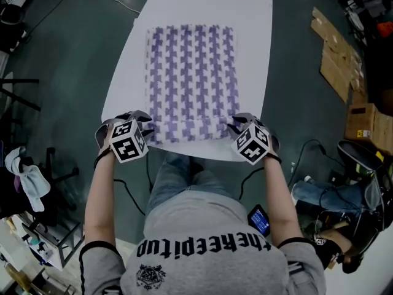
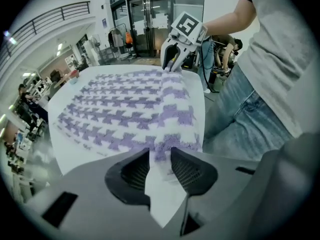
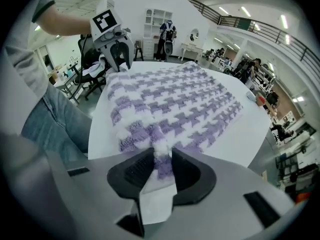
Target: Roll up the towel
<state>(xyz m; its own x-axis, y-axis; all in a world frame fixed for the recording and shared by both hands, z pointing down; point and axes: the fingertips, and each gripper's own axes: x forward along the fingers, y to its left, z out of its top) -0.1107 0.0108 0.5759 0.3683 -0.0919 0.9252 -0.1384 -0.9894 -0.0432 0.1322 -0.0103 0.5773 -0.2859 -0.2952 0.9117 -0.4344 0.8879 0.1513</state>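
Note:
A purple-and-white houndstooth towel (image 1: 190,72) lies flat on the white table (image 1: 202,5), with its near edge turned up into a low roll (image 1: 190,129). My left gripper (image 1: 149,128) is at the near left corner and my right gripper (image 1: 235,126) at the near right corner. In the left gripper view the towel (image 2: 125,114) ends at the tips of the left gripper (image 2: 160,151), whose jaws stand apart with white table showing between them. In the right gripper view a fold of the towel (image 3: 175,104) fills the gap of the right gripper (image 3: 161,151), touching both pads.
The table's near edge runs just below the roll, with the person's jeans (image 1: 178,177) under it. Flattened cardboard (image 1: 336,60) and a box (image 1: 367,125) lie on the floor at right. A phone (image 1: 260,219) sits by the right elbow. A chair with a cloth (image 1: 24,177) stands at left.

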